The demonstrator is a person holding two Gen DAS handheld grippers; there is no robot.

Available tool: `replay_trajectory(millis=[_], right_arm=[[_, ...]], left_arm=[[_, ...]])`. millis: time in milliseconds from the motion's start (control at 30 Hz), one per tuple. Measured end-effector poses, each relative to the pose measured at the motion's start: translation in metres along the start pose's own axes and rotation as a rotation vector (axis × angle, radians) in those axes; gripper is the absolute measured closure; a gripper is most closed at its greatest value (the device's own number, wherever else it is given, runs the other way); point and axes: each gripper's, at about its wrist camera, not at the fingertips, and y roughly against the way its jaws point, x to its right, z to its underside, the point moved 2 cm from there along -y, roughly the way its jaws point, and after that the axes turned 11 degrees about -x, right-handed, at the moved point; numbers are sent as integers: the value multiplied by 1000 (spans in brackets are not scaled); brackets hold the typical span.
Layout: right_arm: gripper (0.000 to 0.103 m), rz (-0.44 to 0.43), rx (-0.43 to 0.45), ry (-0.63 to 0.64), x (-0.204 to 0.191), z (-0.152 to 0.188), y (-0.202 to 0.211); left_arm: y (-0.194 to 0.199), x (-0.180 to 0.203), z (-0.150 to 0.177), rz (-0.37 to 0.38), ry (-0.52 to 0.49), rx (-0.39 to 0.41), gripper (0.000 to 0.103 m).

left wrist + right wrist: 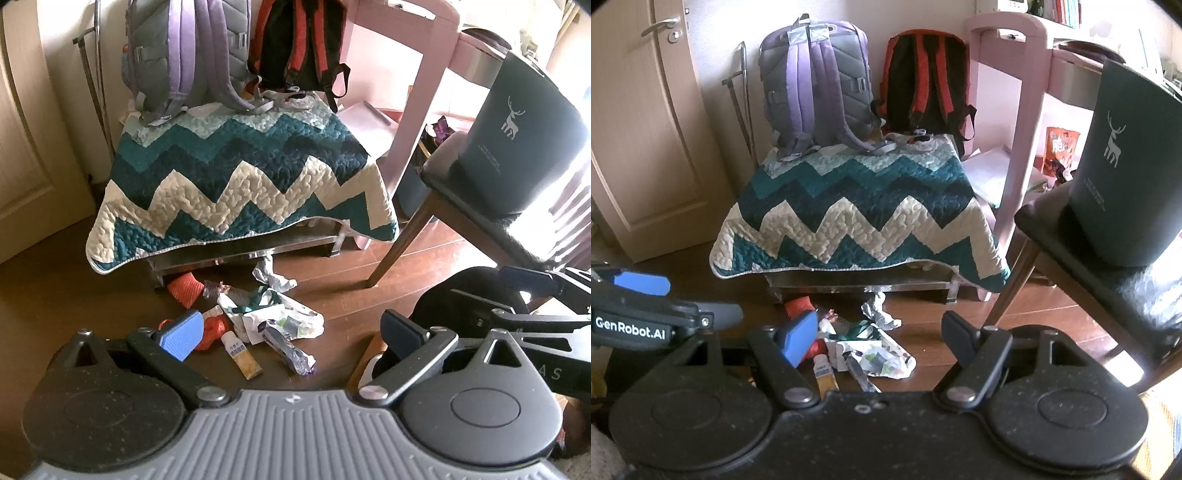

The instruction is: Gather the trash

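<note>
Trash pile on floor, tube lengthwise toward camera.

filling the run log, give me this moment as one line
phase: approach | left gripper: open, empty | right gripper: open, empty | trash pile: on floor by quilt-covered bench | dark bag: on chair

Trash pile below quilt
</note>
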Motion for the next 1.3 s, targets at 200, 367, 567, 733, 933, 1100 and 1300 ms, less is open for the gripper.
replay_trajectory(millis=[200, 367, 567, 733, 933, 1100, 1300], right_arm=[[29, -9, -15, 2, 3, -1, -4], [29, -14, -19, 1, -1, 2, -4], [29, -12, -21, 3, 0, 0, -3], [29, -12, -20, 1, -1, 1, -3], [29, -6, -17, 3, -1, -1, -2], [29, -7, -18, 3, -1, 0, -2], [29, -8, -18, 3, -1, 0, -2]], left_arm=[[-2, 0, 7, 2, 12, -5, 0], [-2, -1, 10, 6, 14, -6, 0], [-2, -1, 12, 3, 15, -2, 0], [-2, -2, 14, 5, 15, -4, 0], [-2, -2, 14, 7, 15, -1, 0], [-2, 0, 12, 7, 17, -3, 0], [-2, 3, 12, 7, 22, -2, 0]])
